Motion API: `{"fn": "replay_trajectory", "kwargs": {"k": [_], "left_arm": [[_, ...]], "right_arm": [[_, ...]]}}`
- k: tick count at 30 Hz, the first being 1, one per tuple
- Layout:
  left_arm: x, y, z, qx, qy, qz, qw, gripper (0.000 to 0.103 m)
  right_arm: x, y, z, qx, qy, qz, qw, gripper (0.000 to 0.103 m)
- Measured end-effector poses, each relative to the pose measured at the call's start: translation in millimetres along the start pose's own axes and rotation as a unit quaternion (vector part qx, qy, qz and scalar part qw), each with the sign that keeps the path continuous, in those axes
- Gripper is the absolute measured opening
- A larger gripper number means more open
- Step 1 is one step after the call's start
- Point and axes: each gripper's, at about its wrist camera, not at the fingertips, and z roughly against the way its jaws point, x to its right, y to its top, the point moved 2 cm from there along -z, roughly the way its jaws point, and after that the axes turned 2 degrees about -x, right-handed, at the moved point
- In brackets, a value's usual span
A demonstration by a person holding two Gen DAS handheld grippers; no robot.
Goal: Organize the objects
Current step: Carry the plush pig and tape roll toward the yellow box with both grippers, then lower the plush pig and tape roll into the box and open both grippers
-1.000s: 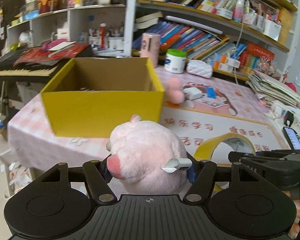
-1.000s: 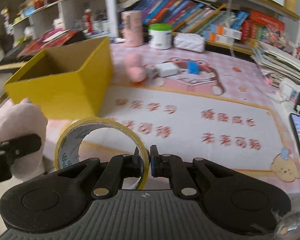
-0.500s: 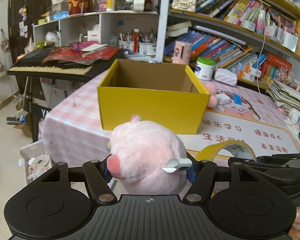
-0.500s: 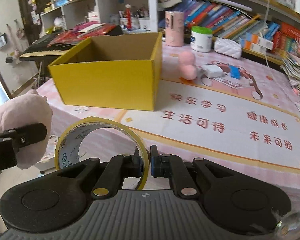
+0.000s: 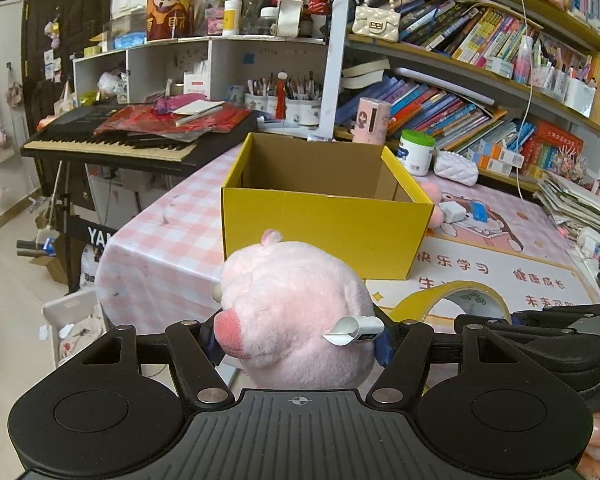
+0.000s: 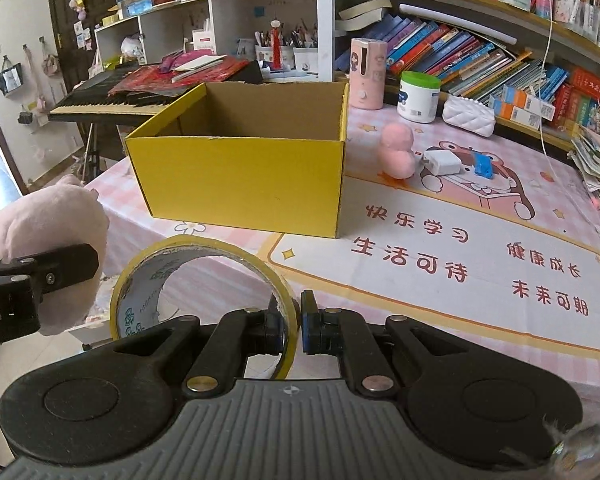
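Both grippers are drawing back from the pink checked table [image 6: 500, 184], so the open yellow cardboard box [image 6: 244, 176], which was filling the near view a second ago, is now sitting farther off with floor showing at its left. The left gripper [image 5: 296, 340] is clamping a round pink plush pig toy [image 5: 296, 312], its fingers spread wide around the soft body and pressing into both sides. The right gripper [image 6: 294, 328] is pinching the wall of a yellow roll of packing tape [image 6: 196, 280], one finger inside the ring and one outside, nearly together; the roll is standing on edge with its open centre facing the camera.

Both loads are hanging in the air off the near edge of the table. The box is lying straight ahead and beyond each of them, mouth upward, its near wall the barrier to clear. The pig, at the left, is facing the box squarely, and the left hand appears the nearer of the two. On the far right of the box, a small pink two-ball plush [image 6: 398, 152], a white charger block [image 6: 442, 162] and a blue clip [image 6: 483, 166] are resting on the cartoon mat [image 6: 440, 248].
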Motion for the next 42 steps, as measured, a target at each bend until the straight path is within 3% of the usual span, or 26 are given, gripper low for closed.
{"fn": "replay_trajectory", "kwargs": {"k": [11,16,24,30,42], "left_arm": [[-12,5,0,0.011,0.007,0.01,0.9999,0.066],[-18,11,-7,0.015,0.021,0.012,0.9996,0.066],[-23,55,-20,0.066,0.047,-0.004,0.9967,0.066],[-21,94,-52,0.078,0.054,-0.009,0.9954,0.067],[-7,136,-122,0.057,0.065,-0.016,0.9962,0.067]], "right_arm": [[-12,5,-1,0.004,-0.003,0.011,1.0,0.008],[-18,20,-9,0.026,-0.013,0.016,0.999,0.008],[-10,72,-31,0.075,-0.017,-0.001,0.997,0.008],[2,122,-57,0.104,-0.014,-0.007,0.994,0.008],[13,183,-143,0.068,-0.007,0.043,0.997,0.008]]}}
